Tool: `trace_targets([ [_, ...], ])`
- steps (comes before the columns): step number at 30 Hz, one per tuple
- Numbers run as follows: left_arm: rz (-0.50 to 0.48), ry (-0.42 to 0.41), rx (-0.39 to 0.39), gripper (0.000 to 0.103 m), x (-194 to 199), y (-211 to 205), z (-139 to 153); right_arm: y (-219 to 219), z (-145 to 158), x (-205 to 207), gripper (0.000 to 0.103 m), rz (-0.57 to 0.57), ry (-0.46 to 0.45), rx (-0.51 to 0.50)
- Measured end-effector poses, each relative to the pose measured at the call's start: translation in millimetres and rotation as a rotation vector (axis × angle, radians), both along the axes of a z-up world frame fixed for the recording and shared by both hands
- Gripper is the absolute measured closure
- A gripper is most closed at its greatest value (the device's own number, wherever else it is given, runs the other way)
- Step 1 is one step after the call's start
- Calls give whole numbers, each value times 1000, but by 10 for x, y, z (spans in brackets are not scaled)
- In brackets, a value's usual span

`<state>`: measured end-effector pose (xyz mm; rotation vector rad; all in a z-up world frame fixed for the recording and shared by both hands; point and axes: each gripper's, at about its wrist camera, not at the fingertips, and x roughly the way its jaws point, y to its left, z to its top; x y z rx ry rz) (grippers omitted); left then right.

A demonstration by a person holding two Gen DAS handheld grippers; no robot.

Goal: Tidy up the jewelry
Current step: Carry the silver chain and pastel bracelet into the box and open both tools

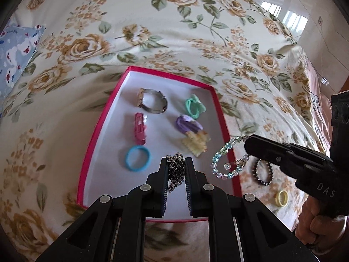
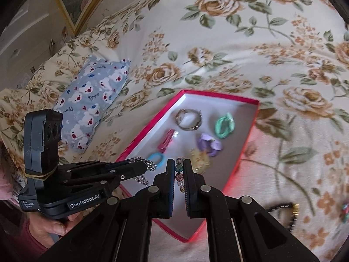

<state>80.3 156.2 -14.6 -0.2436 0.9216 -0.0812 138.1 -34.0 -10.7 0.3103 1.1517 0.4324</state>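
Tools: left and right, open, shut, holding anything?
Left tool: shut on the metal chain, over the red box.
Right tool: shut on the bead bracelet.

Chain [image 1: 175,170] lower end hidden behind left jaws.

White lettering reading "GenRobot.AI" is showing on the left gripper [image 2: 150,167] body at lower left, with a small "Data Acquisition System" label beside it; "DAS" (partly cut off) is showing on the right gripper [image 1: 248,140].
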Motion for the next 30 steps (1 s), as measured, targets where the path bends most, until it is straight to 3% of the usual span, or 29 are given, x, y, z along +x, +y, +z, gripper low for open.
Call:
trace_targets([
  [15,75,82,31,90,263,223,-382,-10,-508,50,96,0,79,-94],
  [30,86,108,57,85,330,209,-484,101,-699,82,96,48,105,-185],
])
